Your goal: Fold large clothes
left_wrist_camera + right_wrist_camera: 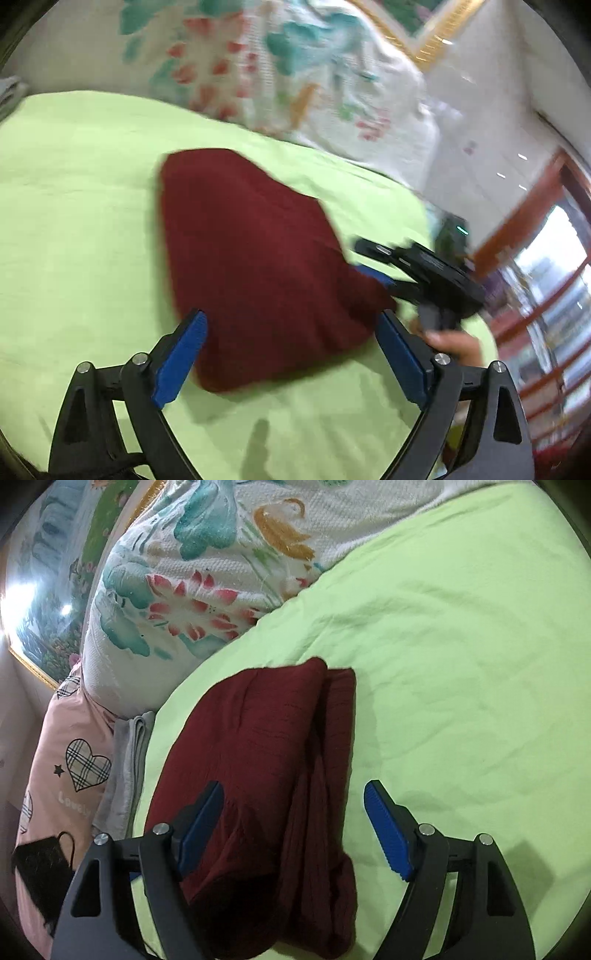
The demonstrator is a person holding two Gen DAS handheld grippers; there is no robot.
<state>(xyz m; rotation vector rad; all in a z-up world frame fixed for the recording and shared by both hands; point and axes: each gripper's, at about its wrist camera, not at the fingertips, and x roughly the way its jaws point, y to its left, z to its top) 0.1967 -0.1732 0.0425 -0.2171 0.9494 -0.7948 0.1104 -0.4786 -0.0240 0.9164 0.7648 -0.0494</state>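
Note:
A dark red knitted garment (255,258) lies folded into a compact bundle on the light green bedsheet (74,206). My left gripper (291,321) is open, its blue pads on either side of the bundle's near corner, holding nothing. In the right wrist view the same garment (258,760) shows layered folds along its right side. My right gripper (295,794) is open, straddling the garment's near end, empty. The right gripper also shows in the left wrist view (417,280), at the garment's right edge, held by a hand.
A white floral quilt (192,590) is bunched along the far side of the bed. A pink heart-print pillow (70,768), a grey folded cloth (125,768) and a black face mask (40,871) lie to the left. A window with orange bars (546,295) is at right.

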